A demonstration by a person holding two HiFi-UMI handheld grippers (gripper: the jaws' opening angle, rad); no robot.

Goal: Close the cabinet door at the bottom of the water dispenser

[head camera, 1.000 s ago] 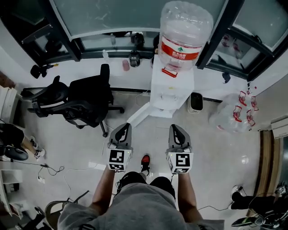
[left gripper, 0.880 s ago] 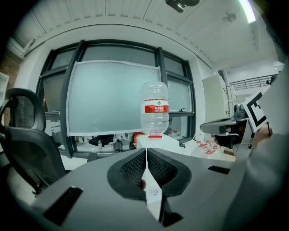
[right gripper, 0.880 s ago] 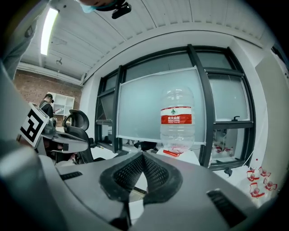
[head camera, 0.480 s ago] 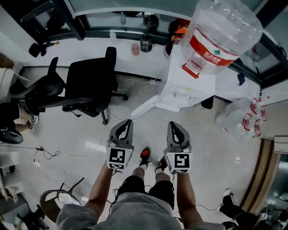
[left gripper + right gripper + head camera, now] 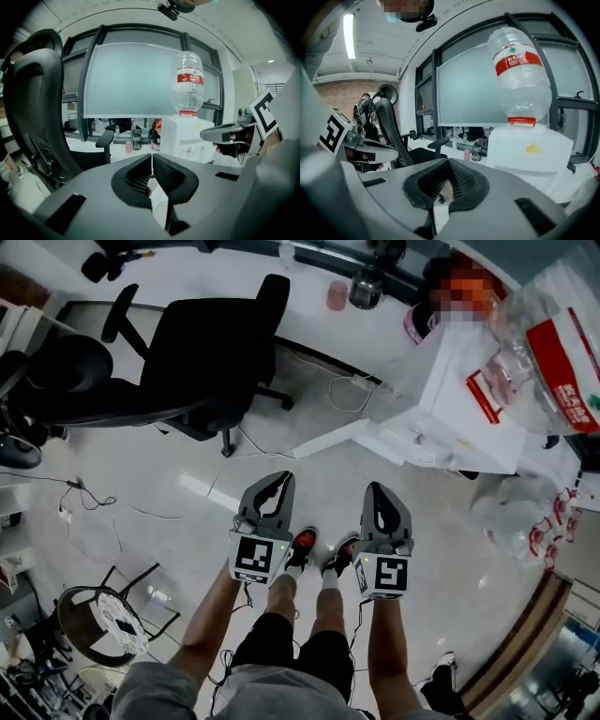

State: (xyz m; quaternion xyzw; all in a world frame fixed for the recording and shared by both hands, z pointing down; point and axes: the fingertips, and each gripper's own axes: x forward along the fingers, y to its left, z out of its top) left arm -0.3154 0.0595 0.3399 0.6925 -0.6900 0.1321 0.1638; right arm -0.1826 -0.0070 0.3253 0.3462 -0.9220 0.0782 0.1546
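Door (image 5: 333,437) of dispenser's (image 5: 450,413) bottom cabinet stands open: a white panel swung out from the base toward picture left, low over floor (image 5: 159,484). Its free edge is near chair (image 5: 187,348) but apart from it. Dispenser is white, w/ an upturned clear bottle (image 5: 553,357), red label, on top. It sits upper right in head view, ahead & to the right of both grippers.

L gripper (image 5: 272,486) & R gripper (image 5: 380,493) are held side by side in front of the person, apart from each other, tips fwd toward door & dispenser. Neither touches anything. Door lies beyond the tips, w/ bare floor between. Person's shoes (image 5: 300,545) show below, between the two grippers.

L gripper view: jaws pressed fully together, only a thin seam, nothing gripped. Beyond them are the dispenser (image 5: 187,136) & bottle (image 5: 189,84) mid-frame, chair back (image 5: 33,108) big at left, R gripper (image 5: 229,133) at right edge.

R gripper view: jaws likewise closed tight, nothing between them. Dispenser (image 5: 529,150) & bottle (image 5: 520,79) loom at right, chair (image 5: 389,126) at left, L gripper (image 5: 365,150) at left edge. Door itself isn't clear in either gripper view: it's low, behind the gripper bodies.
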